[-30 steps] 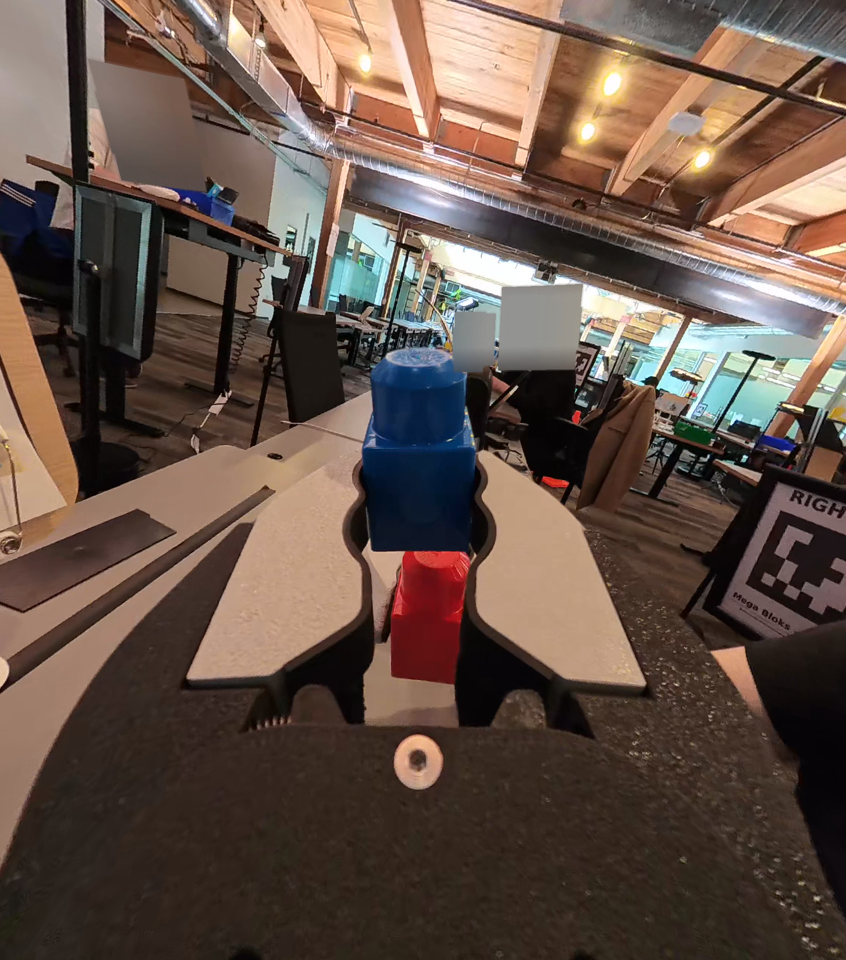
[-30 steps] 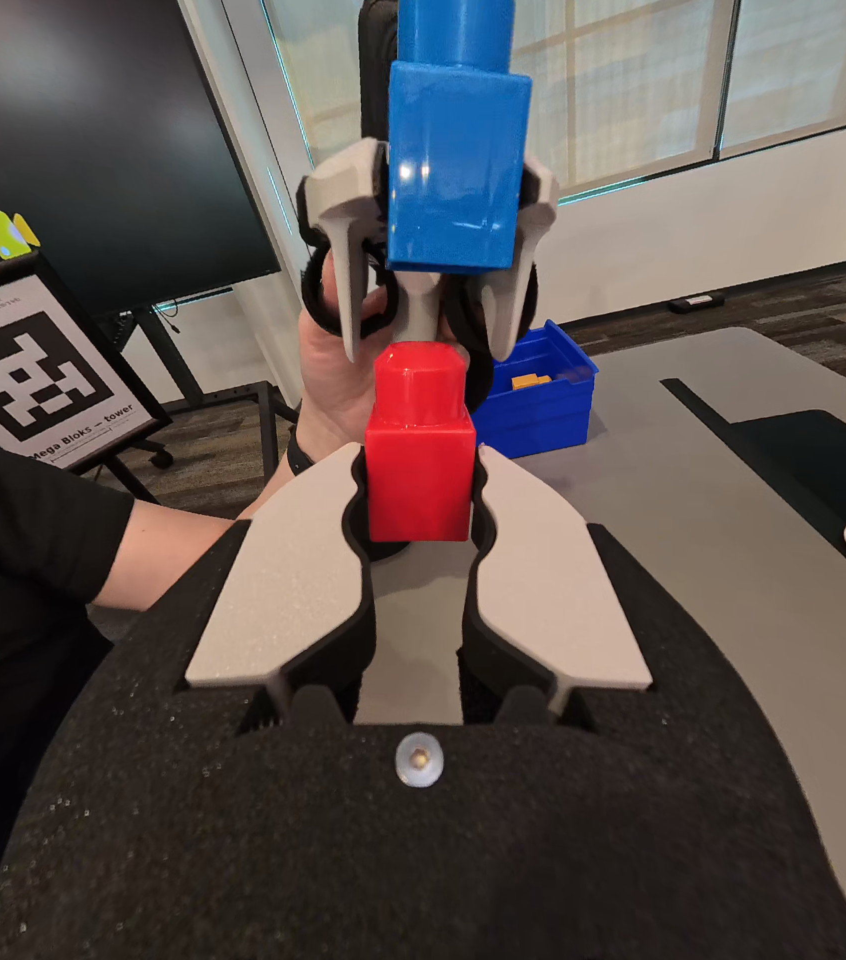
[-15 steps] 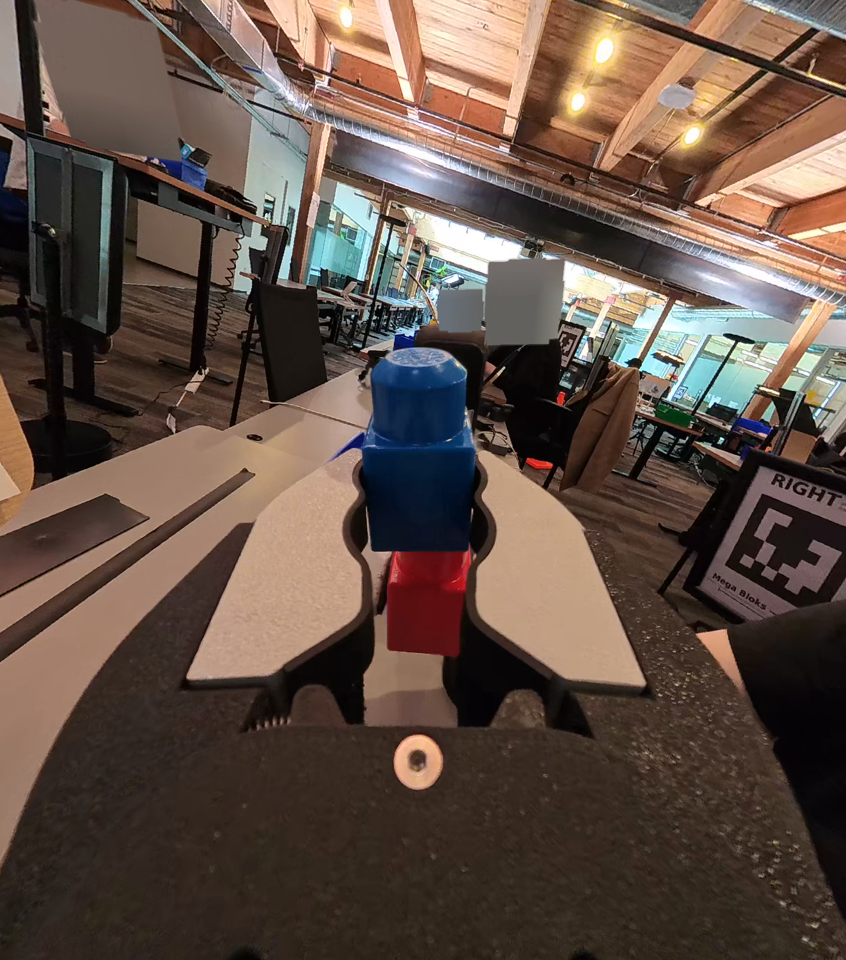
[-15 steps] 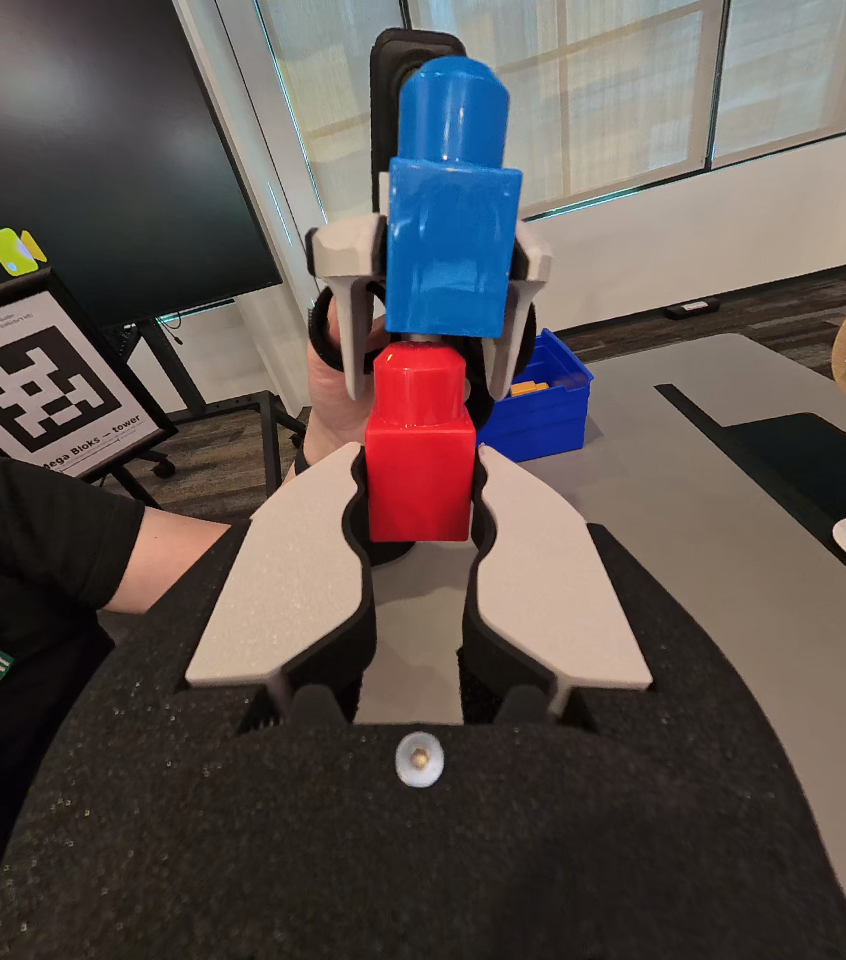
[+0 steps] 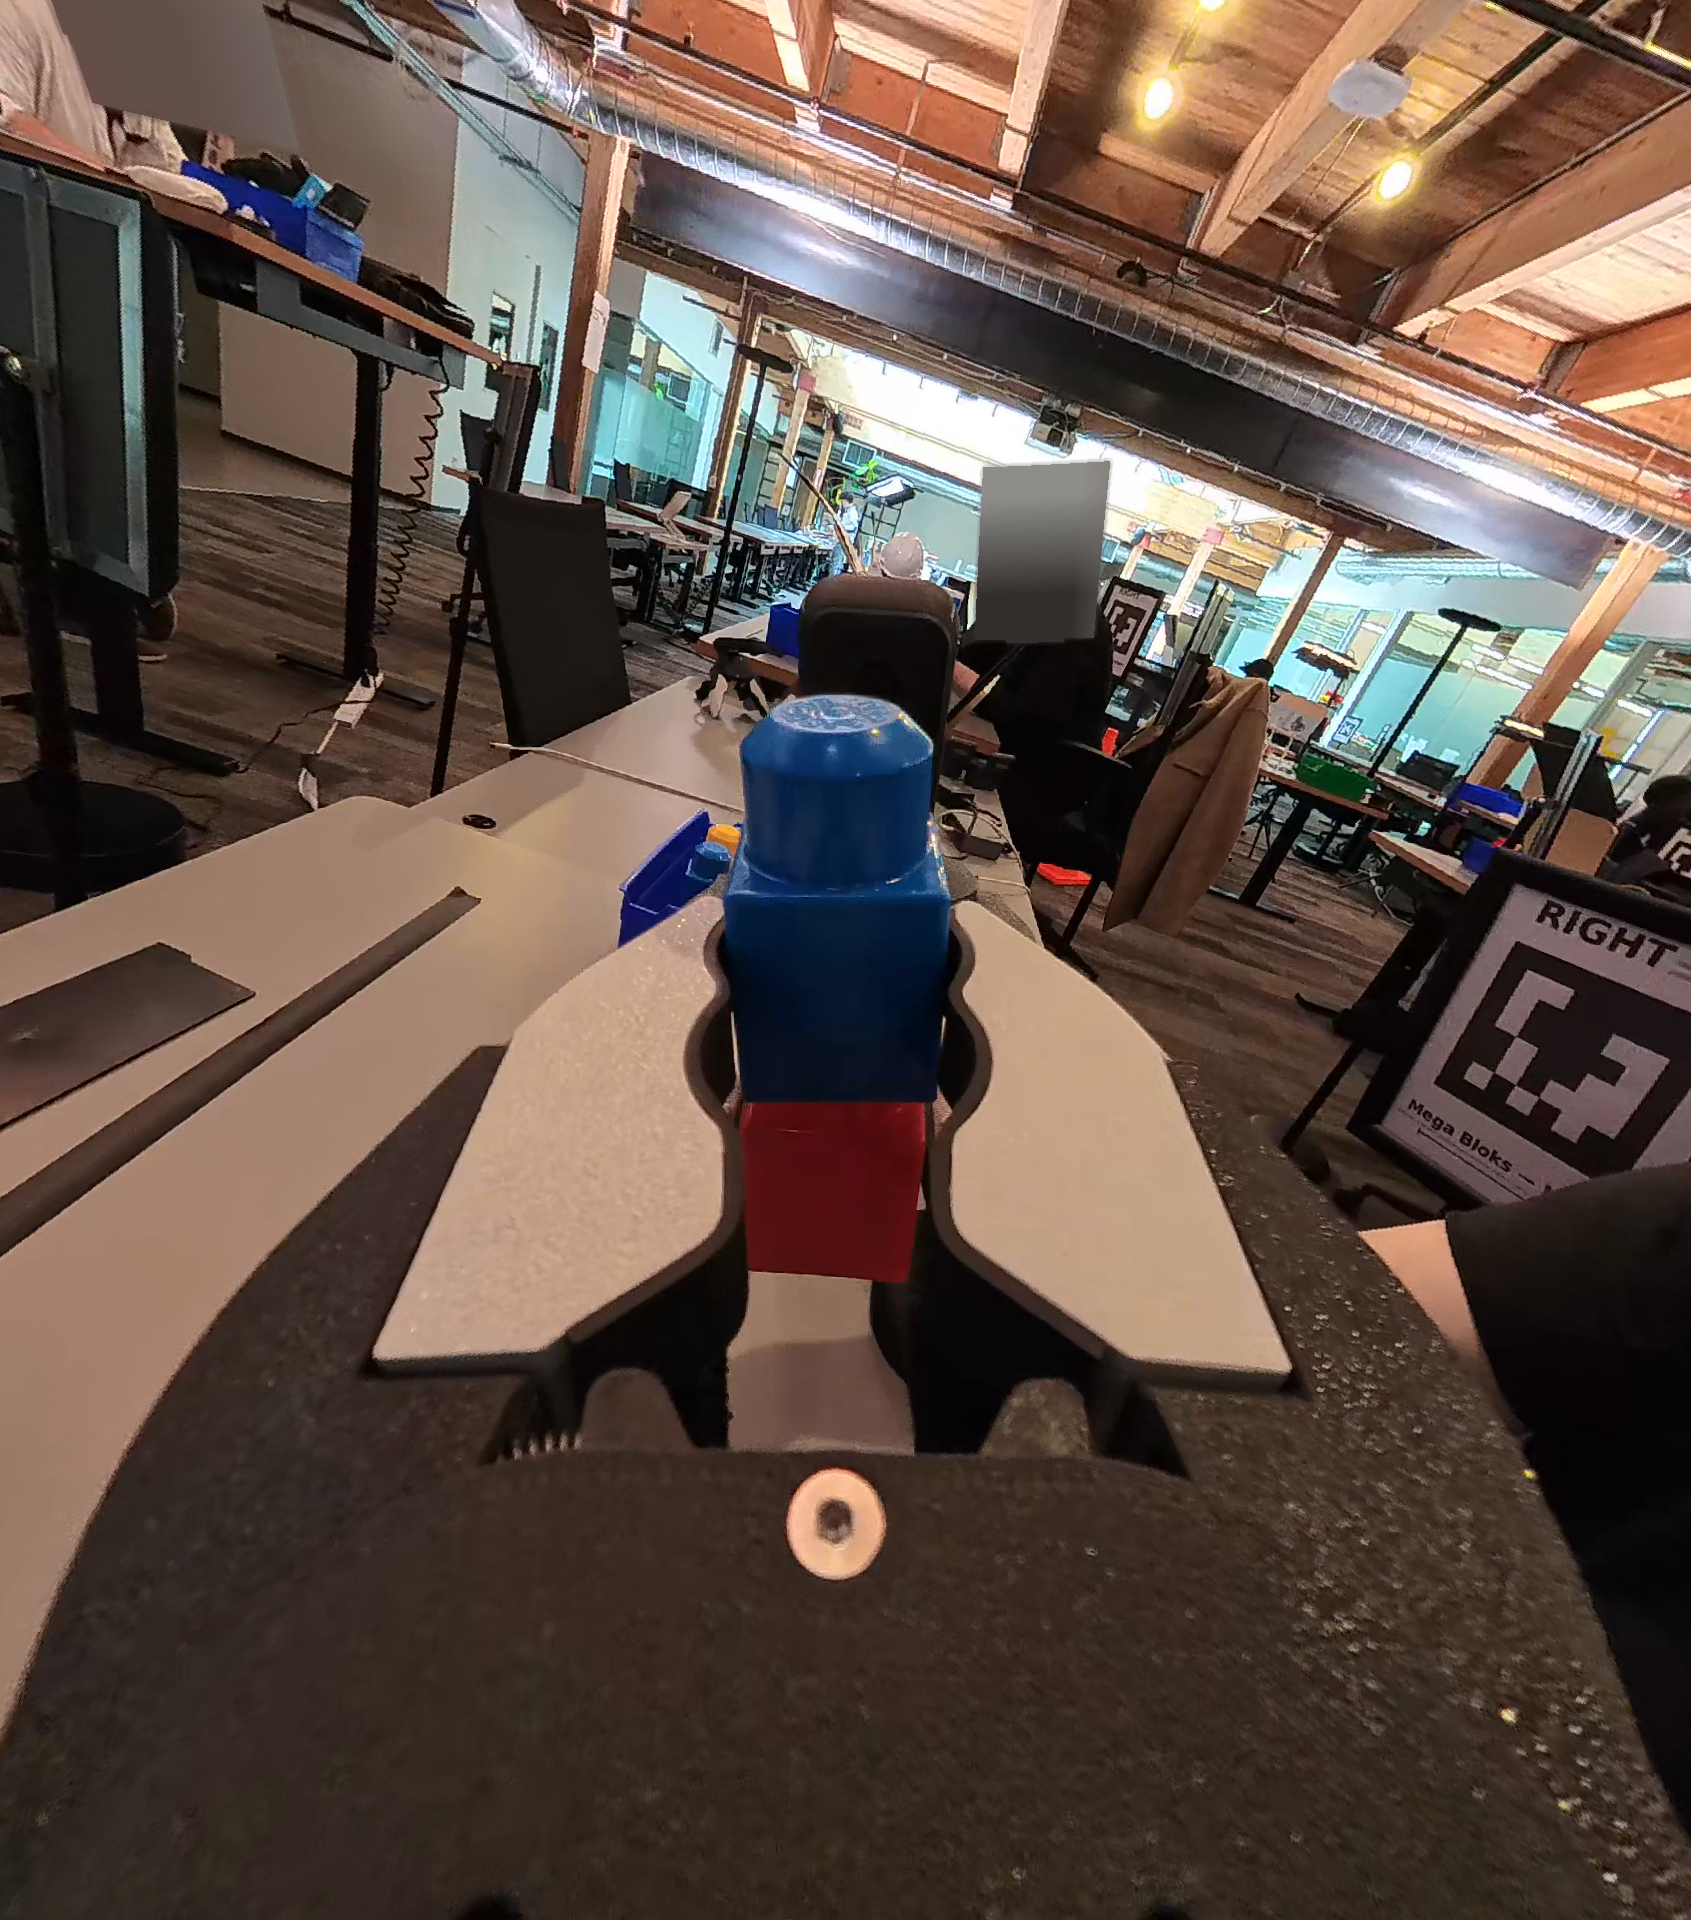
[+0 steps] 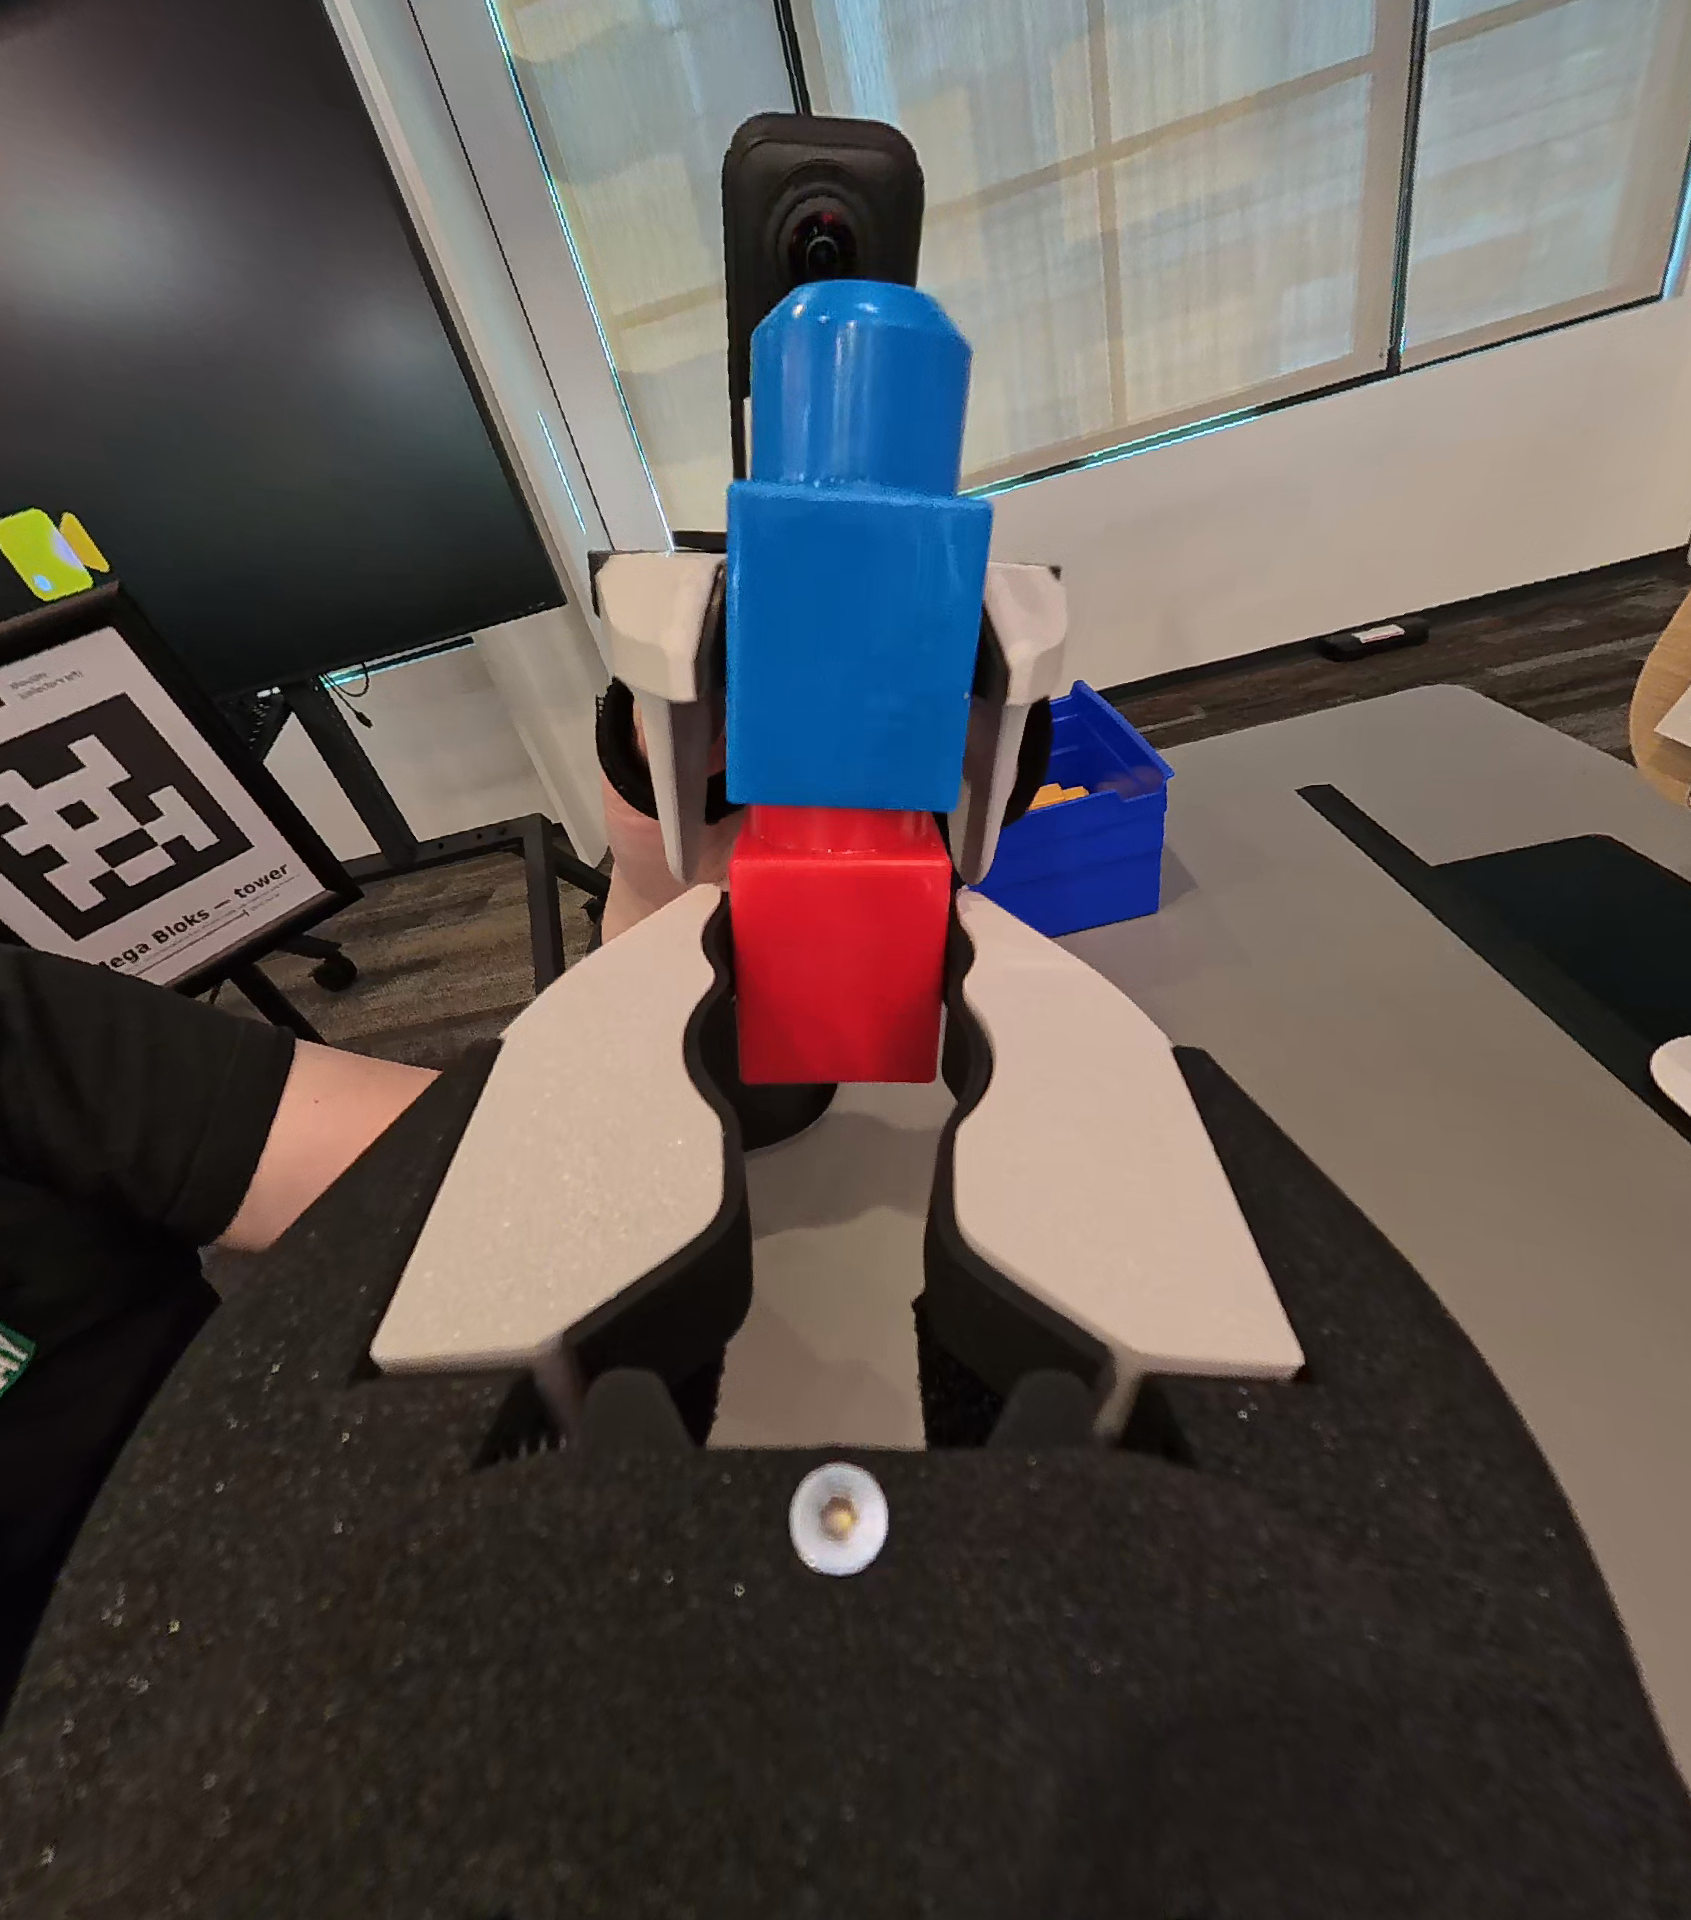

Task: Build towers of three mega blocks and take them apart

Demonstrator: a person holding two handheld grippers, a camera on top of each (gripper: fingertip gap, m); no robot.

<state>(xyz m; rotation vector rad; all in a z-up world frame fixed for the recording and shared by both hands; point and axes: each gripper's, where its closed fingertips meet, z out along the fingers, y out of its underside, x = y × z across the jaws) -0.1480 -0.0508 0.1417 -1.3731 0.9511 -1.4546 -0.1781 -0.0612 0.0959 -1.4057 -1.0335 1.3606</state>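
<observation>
The left gripper [image 5: 836,1023] has its two grey fingers clamped on the blue block [image 5: 836,997], one finger pressed to each side of the square body, the round stud standing clear above the fingertips. Directly under it, below the left jaws, sits the red block [image 5: 830,1195], and the blue one is seated down over its stud so only a thin band of that stud shows in the right wrist view.

The right gripper [image 6: 836,997] pinches that red block from both sides, its fingers closed snugly on the flat faces. So the two grippers meet head-on, each holding one half of a two-block stack held up above the grey table [image 6: 1340,1091]. From the right wrist view, the left gripper's fingers [image 6: 659,665] bracket the blue block just above the right jaws, with its black camera [image 6: 820,223] peeking over the stud.

Beyond the jaws to the right, a blue bin [image 6: 1095,831] rests on the table with something yellow inside.
</observation>
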